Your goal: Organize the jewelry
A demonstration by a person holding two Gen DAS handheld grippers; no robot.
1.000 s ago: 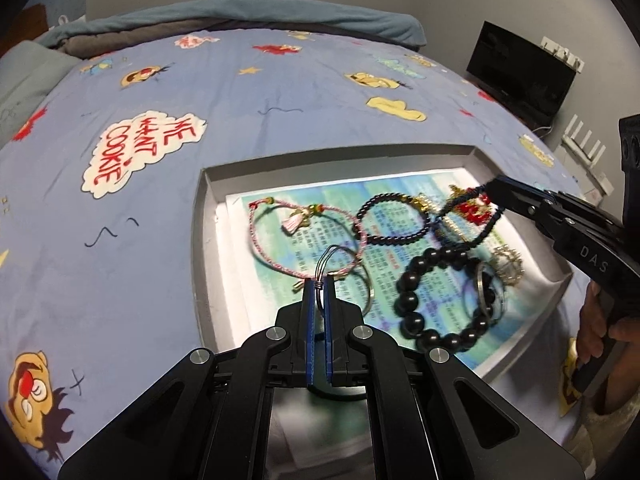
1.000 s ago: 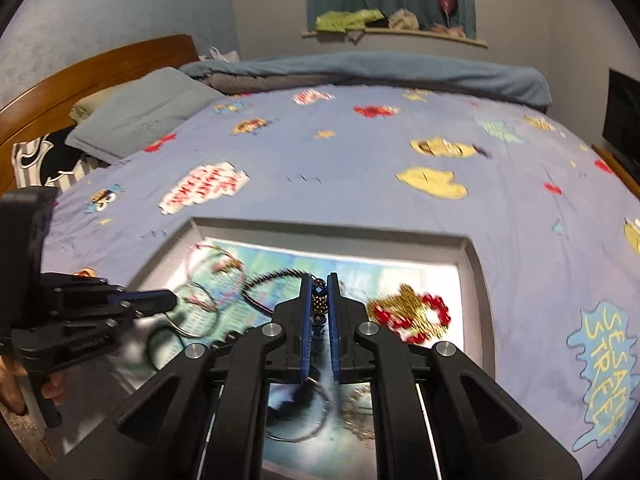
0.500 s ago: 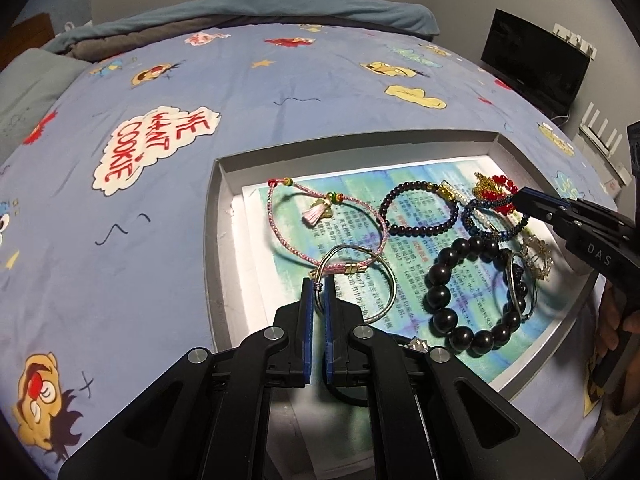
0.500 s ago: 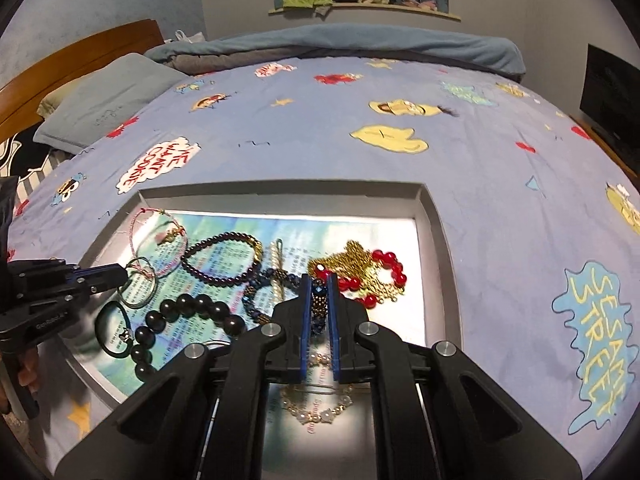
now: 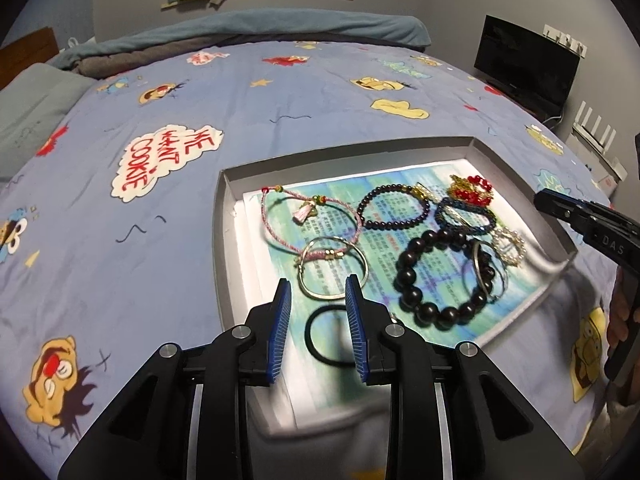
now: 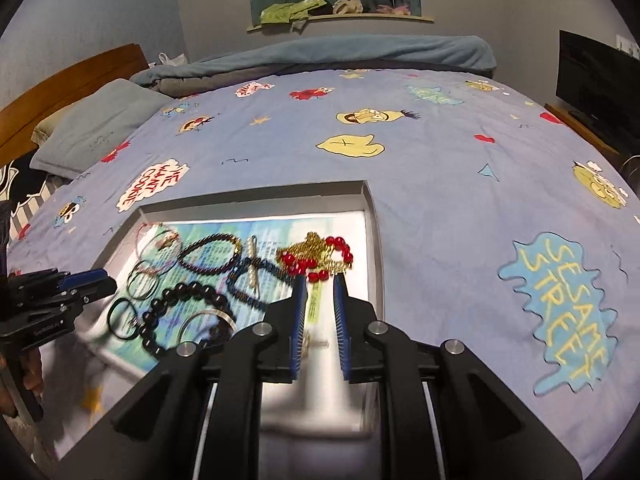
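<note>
Grey tray [image 5: 224, 240] of bracelets, left gripper [image 5: 318, 292] open, empty

Your right gripper's [image 6: 320, 280] near tray [image 6: 372, 216] corner is motion-blurred. Black hair tie [image 5: 332, 332] partly hidden behind left fingers [image 5: 354, 312]. Printed sheet [image 5: 400, 208] text unreadable.

two close wrist views, shared tray [image 5: 226, 240]
</note>
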